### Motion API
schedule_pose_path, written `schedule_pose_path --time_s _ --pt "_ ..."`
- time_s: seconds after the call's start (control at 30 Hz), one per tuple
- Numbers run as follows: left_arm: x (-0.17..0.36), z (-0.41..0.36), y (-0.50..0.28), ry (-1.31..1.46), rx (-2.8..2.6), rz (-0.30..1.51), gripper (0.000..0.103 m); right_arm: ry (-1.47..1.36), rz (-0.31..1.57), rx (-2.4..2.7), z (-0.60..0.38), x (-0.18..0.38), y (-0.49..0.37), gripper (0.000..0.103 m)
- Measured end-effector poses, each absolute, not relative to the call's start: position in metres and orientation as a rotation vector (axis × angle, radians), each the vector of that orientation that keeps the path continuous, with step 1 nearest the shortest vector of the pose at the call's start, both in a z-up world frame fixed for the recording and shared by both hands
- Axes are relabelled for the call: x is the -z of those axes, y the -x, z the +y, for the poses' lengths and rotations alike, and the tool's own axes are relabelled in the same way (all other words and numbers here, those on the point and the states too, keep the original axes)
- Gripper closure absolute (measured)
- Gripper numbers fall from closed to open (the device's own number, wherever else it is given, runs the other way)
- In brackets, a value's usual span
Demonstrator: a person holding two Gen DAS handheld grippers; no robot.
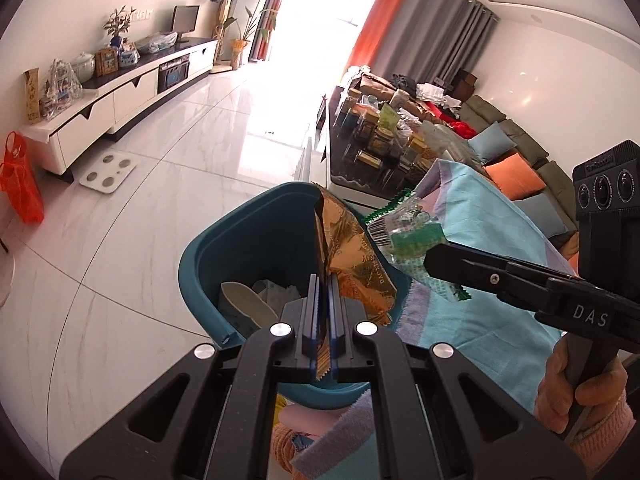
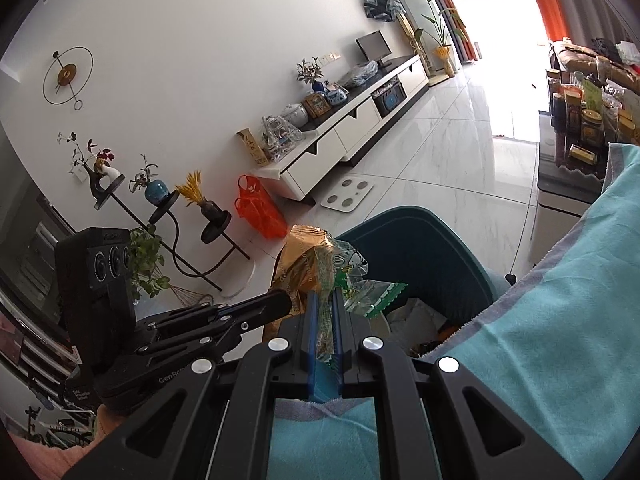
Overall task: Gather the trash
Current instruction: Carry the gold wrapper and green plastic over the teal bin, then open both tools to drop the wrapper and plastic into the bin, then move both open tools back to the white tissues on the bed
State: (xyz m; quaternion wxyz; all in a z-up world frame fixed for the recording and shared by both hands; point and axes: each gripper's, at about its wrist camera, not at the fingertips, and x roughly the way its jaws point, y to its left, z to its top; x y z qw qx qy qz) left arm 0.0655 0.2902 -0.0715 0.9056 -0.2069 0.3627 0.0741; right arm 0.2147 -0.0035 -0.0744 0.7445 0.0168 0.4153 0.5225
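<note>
Teal bin (image 1: 248, 240) below — left claw (image 1: 323, 280) pinching crinkled gold wrapper (image 1: 352, 248); right claw (image 2: 325, 296) pinching clear green-edged wrapper (image 2: 362, 294).

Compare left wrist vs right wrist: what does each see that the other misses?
Left wrist only: the sofa with cushions, the grey curtain, and the hand carrying the right hand-held gripper.
Right wrist only: the wall clock, the plant stand, and the left hand-held gripper seen from the side.
Both: the teal bin, the gold wrapper, the green wrapper, the teal cloth, the TV cabinet, the scale and the orange bag.
</note>
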Motion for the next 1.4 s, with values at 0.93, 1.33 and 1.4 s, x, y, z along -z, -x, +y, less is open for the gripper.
schedule_pose_path --time_s 0.93,1.33,1.4 --pt "0.118 0.287 -0.126 0.484 -0.165 0.829 0.061 -0.042 1.041 -0.995 0.005 0.103 -0.237 0.079" --pt "0.07 0.262 -0.094 0.428 -0.097 0.673 0.04 -0.077 0.91 -0.992 -0.051 0.067 -0.218 0.064" --pt "0.061 0.249 -0.089 0.413 -0.053 0.648 0.038 -0.076 0.867 -0.988 -0.067 0.058 -0.211 0.062"
